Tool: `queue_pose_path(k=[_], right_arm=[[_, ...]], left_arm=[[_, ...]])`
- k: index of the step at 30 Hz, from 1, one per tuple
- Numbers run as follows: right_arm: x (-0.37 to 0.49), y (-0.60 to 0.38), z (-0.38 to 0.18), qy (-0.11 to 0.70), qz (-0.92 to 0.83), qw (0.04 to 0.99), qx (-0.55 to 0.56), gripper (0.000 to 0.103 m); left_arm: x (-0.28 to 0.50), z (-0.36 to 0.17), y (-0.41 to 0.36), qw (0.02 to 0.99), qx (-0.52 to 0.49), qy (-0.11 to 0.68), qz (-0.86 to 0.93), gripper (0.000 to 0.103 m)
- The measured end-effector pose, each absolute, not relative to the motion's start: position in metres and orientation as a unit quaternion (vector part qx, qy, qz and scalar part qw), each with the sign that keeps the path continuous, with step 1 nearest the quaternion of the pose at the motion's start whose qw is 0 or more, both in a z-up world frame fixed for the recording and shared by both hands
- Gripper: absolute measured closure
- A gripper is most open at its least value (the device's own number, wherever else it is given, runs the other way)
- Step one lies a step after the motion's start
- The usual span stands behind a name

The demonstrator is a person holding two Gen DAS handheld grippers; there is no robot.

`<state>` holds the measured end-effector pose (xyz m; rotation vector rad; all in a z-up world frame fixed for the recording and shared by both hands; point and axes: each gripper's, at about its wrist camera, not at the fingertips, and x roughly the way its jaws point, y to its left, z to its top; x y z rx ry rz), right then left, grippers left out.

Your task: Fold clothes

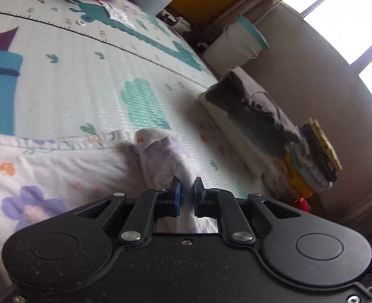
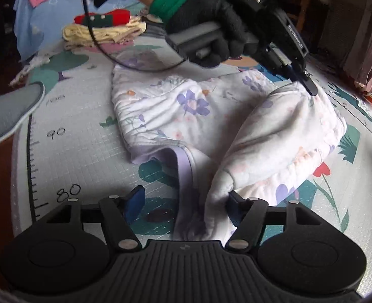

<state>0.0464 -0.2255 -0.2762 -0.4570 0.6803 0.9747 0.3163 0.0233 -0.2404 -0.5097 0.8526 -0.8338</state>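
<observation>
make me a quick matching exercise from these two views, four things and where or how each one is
Things:
1 left gripper
2 right gripper
3 floral garment
4 grey garment

States:
A tops the folded pile at the mat's edge
B open, cloth between its fingers
C spread on the play mat
D shut on a fold of floral cloth

Pairs: 1-D, 2-B, 3-C, 4-A

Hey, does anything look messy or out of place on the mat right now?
Mostly no. The floral garment lies bunched and half folded on the play mat, with the left gripper pinching a fold. A crumpled scrap sits loose on the mat's far end.
</observation>
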Motion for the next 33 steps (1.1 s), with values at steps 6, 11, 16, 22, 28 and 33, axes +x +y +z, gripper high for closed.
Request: queue_pose_path(k=[6, 11, 16, 22, 28, 33], right_arm=[[0.053, -0.232, -0.276, 0.33, 0.456, 0.807, -0.179, 0.034], [0.058, -0.243, -0.274, 0.344, 0.443, 0.82, -0.115, 0.035], [0.057, -0.257, -0.271, 0.351, 0.422, 0.832, -0.077, 0.036], [0.037, -0.282, -0.242, 0.309, 0.377, 0.872, -0.046, 0.043], [0.067, -0.242, -0.236, 0.237, 0.405, 0.873, -0.137, 0.073], [0.113, -0.244, -0.278, 0.349, 0.383, 0.854, -0.043, 0.078]], left_arm=[[0.317, -0.241, -0.002, 0.807, -0.172, 0.421, -0.376, 0.095], [0.315, -0.243, -0.008, 0.821, -0.122, 0.442, -0.341, 0.094], [0.315, -0.229, -0.013, 0.823, -0.054, 0.454, -0.337, 0.054], [0.304, -0.19, -0.007, 0.817, 0.037, 0.395, -0.419, 0.045], [0.286, -0.203, -0.04, 0.791, 0.097, 0.368, -0.48, 0.048], [0.287, -0.234, -0.079, 0.78, 0.175, 0.369, -0.474, 0.048]])
